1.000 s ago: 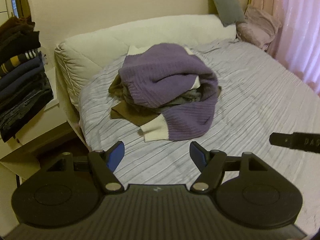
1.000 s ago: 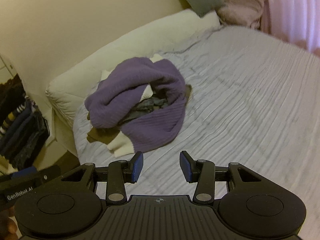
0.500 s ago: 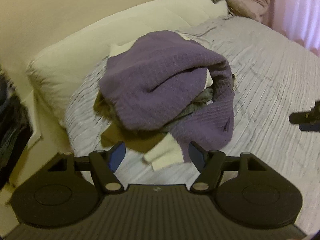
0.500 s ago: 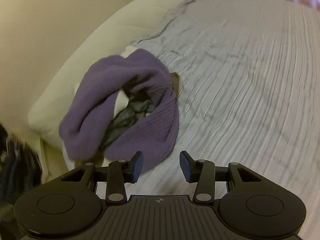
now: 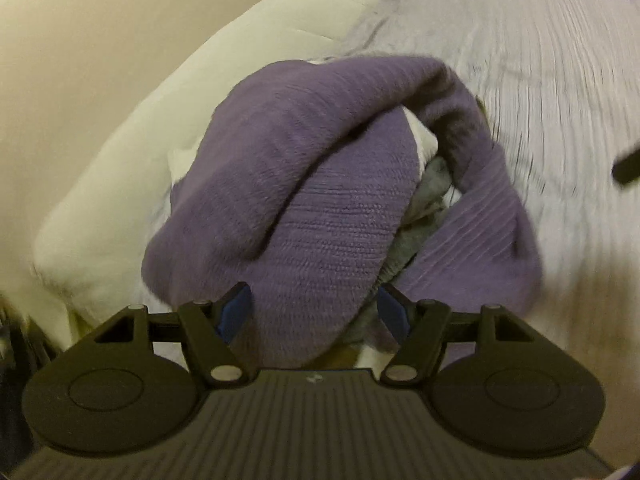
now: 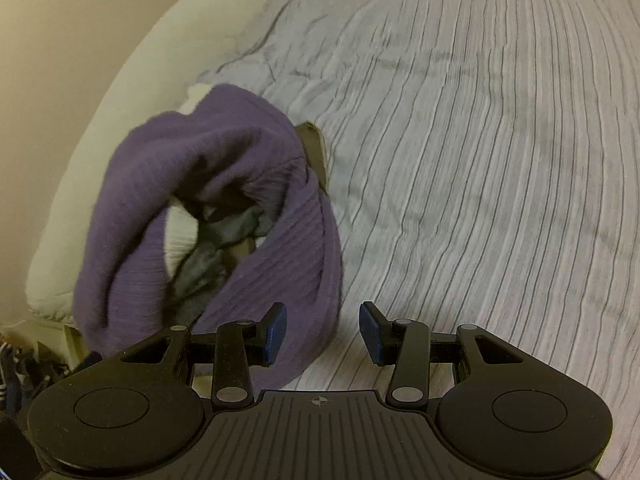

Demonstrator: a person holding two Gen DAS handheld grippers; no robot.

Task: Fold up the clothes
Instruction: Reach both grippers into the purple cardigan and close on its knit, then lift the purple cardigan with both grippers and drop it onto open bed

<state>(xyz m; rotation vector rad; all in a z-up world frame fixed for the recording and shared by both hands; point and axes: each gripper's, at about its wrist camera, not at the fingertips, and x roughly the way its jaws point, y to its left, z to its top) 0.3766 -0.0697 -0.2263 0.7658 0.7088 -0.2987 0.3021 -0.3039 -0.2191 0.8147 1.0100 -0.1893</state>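
Note:
A crumpled purple knit sweater (image 5: 320, 208) with cream cuffs lies heaped on the striped grey bed cover (image 5: 560, 80), over grey and brown garments. My left gripper (image 5: 316, 312) is open, its blue-padded fingers on either side of the sweater's near fold. In the right wrist view the same sweater (image 6: 224, 208) fills the left side. My right gripper (image 6: 323, 334) is open and empty, its left finger over the sweater's near edge and its right finger over the bed cover (image 6: 480, 160).
A cream padded headboard (image 5: 132, 168) runs behind the pile, with a beige wall above. Dark folded clothes (image 6: 12, 376) show at the far left edge. The tip of the other gripper (image 5: 628, 166) shows at the right of the left wrist view.
Both grippers have moved forward and down toward the clothes pile, which now looks much larger. The left fingers now flank the sweater. Both stay open.

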